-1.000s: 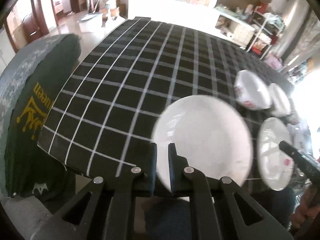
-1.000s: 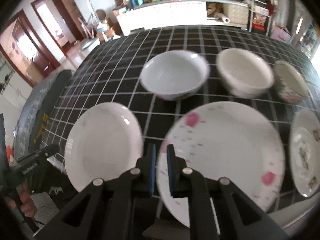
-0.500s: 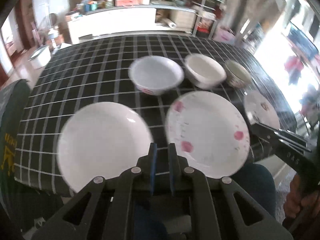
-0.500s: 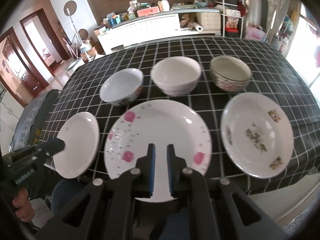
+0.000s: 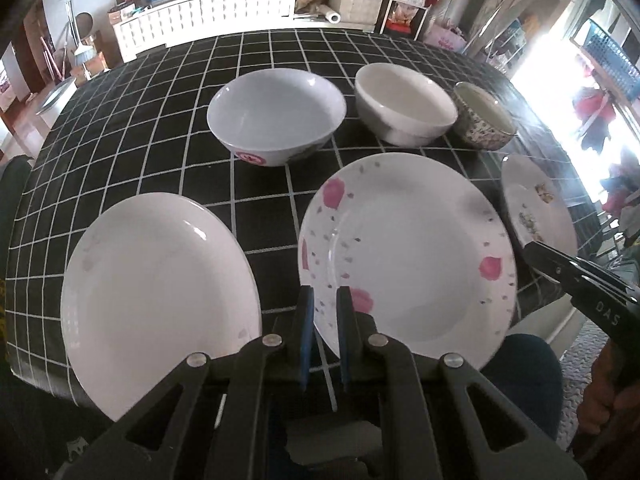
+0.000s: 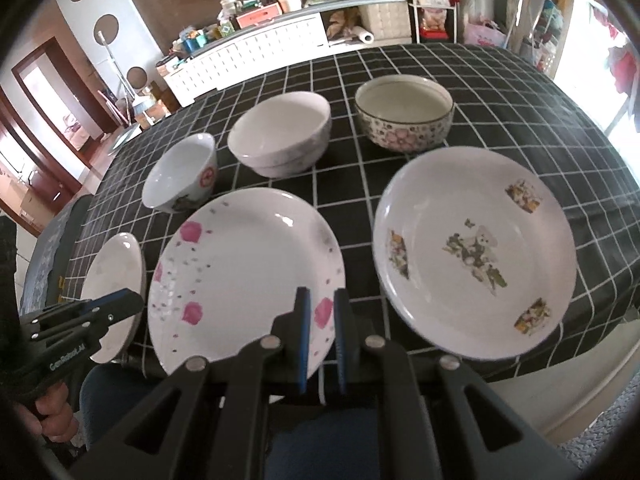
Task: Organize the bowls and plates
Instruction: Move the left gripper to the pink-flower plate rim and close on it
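Three plates lie along the near edge of the table: a plain white plate (image 5: pixel 160 296) (image 6: pixel 116 280), a pink-flowered plate (image 5: pixel 408 256) (image 6: pixel 244 276) and a picture-printed plate (image 5: pixel 536 212) (image 6: pixel 472 248). Behind them stand a red-marked bowl (image 5: pixel 276 116) (image 6: pixel 182 178), a white bowl (image 5: pixel 404 104) (image 6: pixel 280 136) and a floral bowl (image 5: pixel 484 116) (image 6: pixel 404 116). My left gripper (image 5: pixel 323 292) (image 6: pixel 116 308) hovers shut and empty over the flowered plate's near left rim. My right gripper (image 6: pixel 320 294) (image 5: pixel 560 264), also shut and empty, hangs over that plate's near right rim.
The black checked tablecloth (image 5: pixel 260 216) (image 6: pixel 500 92) covers the table, whose near edge runs just under the plates. The person's blue trouser legs (image 5: pixel 524 372) are below it. A white cabinet (image 6: pixel 256 52) stands beyond the far side.
Both grippers have swung to the right along the near edge, the left from the plain plate to the flowered one. The dishes have stayed put and both grippers stayed shut.
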Available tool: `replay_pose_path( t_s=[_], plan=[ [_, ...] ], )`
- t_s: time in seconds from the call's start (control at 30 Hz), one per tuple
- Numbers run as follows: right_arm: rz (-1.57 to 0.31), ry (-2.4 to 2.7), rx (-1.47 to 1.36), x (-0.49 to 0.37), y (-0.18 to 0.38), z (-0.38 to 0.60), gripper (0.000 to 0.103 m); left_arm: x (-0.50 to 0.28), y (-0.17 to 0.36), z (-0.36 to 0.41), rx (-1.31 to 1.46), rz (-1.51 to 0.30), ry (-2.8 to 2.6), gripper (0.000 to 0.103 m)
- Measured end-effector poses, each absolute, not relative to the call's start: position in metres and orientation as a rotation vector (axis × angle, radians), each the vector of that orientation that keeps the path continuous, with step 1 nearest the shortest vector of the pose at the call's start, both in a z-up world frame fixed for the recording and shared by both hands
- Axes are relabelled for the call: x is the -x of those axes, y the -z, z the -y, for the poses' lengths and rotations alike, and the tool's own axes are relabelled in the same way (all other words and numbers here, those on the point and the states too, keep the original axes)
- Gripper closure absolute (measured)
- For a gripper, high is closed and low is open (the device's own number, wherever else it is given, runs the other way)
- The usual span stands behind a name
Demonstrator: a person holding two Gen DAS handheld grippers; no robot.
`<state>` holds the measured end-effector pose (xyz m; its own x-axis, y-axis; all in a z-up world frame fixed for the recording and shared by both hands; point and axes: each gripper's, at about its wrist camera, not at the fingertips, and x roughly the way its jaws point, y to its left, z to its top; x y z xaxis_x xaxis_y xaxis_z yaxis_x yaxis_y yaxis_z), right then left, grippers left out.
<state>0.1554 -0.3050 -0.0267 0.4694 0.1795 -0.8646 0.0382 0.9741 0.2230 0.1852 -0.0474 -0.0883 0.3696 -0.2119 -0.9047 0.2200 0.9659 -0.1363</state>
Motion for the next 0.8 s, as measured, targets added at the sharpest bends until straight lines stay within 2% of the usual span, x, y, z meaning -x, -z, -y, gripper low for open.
replay_pose_path(
  t_s=[0.8],
  plan=[
    [-1.132, -0.059, -0.164, -0.181, 0.052, 0.308, 0.087, -0.209, 0.118, 0.041, 0.038, -1.209, 0.273, 0.094]
  ],
)
